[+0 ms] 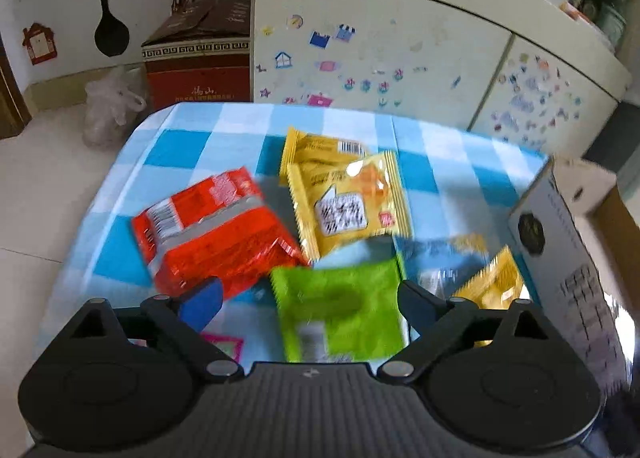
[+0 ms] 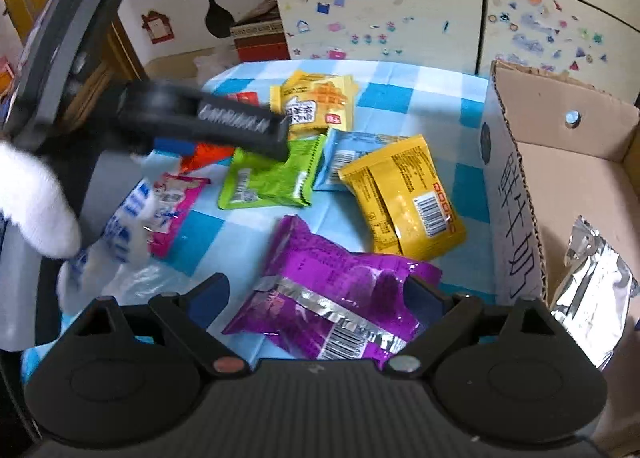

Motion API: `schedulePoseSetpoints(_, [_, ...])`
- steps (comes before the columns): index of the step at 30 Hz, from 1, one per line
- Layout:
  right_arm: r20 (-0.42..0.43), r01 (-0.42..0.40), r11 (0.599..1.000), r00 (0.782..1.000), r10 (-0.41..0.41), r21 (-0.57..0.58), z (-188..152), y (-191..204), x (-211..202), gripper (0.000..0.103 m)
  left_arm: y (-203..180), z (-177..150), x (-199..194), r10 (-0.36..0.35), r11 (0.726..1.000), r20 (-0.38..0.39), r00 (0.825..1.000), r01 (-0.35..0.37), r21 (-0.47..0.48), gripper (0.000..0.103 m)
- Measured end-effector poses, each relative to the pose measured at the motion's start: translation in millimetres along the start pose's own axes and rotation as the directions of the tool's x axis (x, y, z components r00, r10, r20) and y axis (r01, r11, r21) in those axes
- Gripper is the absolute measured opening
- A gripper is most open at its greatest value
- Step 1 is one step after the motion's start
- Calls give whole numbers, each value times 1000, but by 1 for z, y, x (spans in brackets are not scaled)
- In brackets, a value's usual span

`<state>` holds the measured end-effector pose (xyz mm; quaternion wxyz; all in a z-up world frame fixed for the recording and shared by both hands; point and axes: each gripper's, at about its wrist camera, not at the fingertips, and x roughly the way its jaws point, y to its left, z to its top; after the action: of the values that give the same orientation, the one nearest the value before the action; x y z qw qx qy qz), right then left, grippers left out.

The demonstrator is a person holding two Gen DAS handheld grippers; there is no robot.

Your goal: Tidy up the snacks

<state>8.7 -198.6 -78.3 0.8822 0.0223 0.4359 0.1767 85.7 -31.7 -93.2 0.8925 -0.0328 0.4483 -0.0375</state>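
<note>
Covering the table is a blue-and-white checked cloth [image 2: 404, 94], and at its right edge stands an open brown cardboard box [image 2: 560, 146] holding one crinkled silver foil packet [image 2: 592, 290] against its near wall. The rest of the snacks lie loose on the cloth. A shiny purple foil bag [image 2: 332, 294] sits between the spread fingers of the right gripper [image 2: 320, 298], untouched on either side. Beyond it lie a yellow barcode-labelled packet [image 2: 404, 202] overlapping a pale blue one [image 2: 340, 158], and a red foil pack [image 1: 208, 230] to the left. The left gripper [image 1: 308, 298] hangs with its jaws wide apart over a bright green sachet [image 1: 340, 310], gripping nothing.
</note>
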Motion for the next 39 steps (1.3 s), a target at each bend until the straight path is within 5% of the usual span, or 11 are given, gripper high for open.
schedulePoseSetpoints(7, [-52, 1, 999, 999, -4, -47, -6, 6, 10, 95, -13, -7, 17, 52, 992, 10, 999, -53, 113, 103])
schedulePoseSetpoints(14, [-97, -81, 994, 992, 74, -67, -8, 13, 8, 96, 19, -19, 9, 45, 999, -91, 995, -45, 5, 103])
schedulePoseSetpoints(23, [-183, -291, 952, 945, 271, -96, -12, 27, -5, 94, 57, -39, -18, 92, 996, -207, 974, -93, 8, 103])
schedulePoseSetpoints(33, [-30, -178, 976, 984, 175, -123, 7, 13, -12, 94, 81, -44, -36, 5, 993, -188, 982, -27, -116, 103])
schedulePoseSetpoints(39, [-8, -118, 976, 993, 118, -185, 8, 15, -4, 94, 60, -47, -26, 79, 997, -188, 979, -75, 27, 103])
